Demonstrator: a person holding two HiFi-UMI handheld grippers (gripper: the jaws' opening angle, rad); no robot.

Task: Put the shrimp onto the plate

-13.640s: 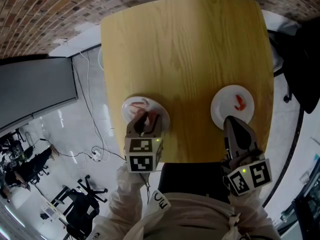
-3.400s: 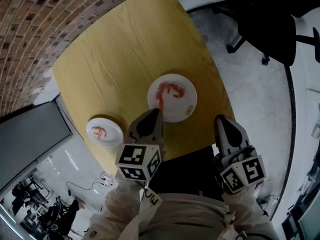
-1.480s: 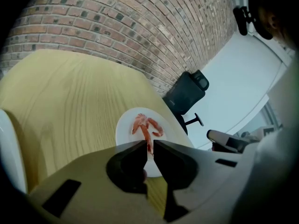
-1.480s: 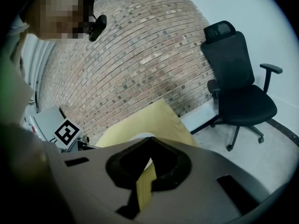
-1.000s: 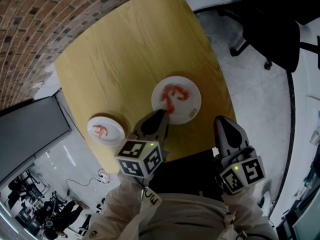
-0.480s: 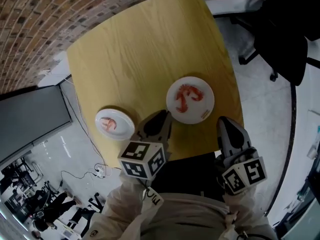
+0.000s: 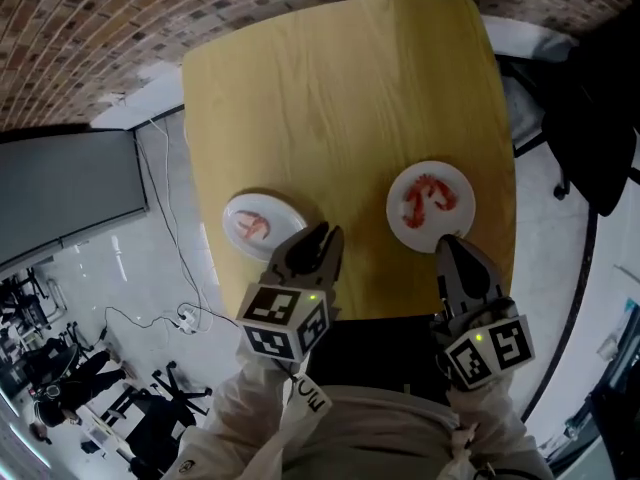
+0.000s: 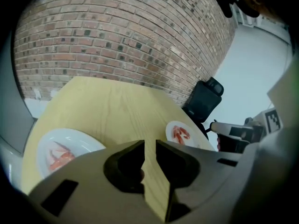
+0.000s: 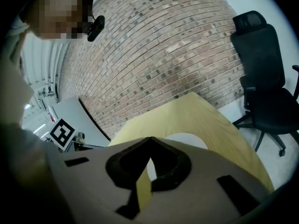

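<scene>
Two white plates sit near the front edge of the yellow wooden table (image 7: 340, 98). The left plate (image 7: 285, 213) holds one red shrimp (image 7: 251, 226). On the right plate (image 7: 455, 223) lie two shrimp (image 7: 428, 196). My left gripper (image 7: 325, 231) hovers just right of the left plate; its jaws are opening, a narrow gap shows, and nothing is between them. In the left gripper view both plates show, the left plate (image 8: 77, 143) and the right plate (image 8: 172, 127). My right gripper (image 7: 447, 241) is shut and empty, its tip at the near rim of the right plate.
A brick wall (image 8: 117, 36) runs behind the table. A black office chair (image 9: 261, 73) stands at the table's right. A grey panel (image 7: 70, 198) stands on the floor to the left. The table's far half (image 7: 340, 68) is bare wood.
My left gripper has drawn back from the right plate and now sits by the left plate, empty. The second shrimp stays on the right plate. The head view has swung round.
</scene>
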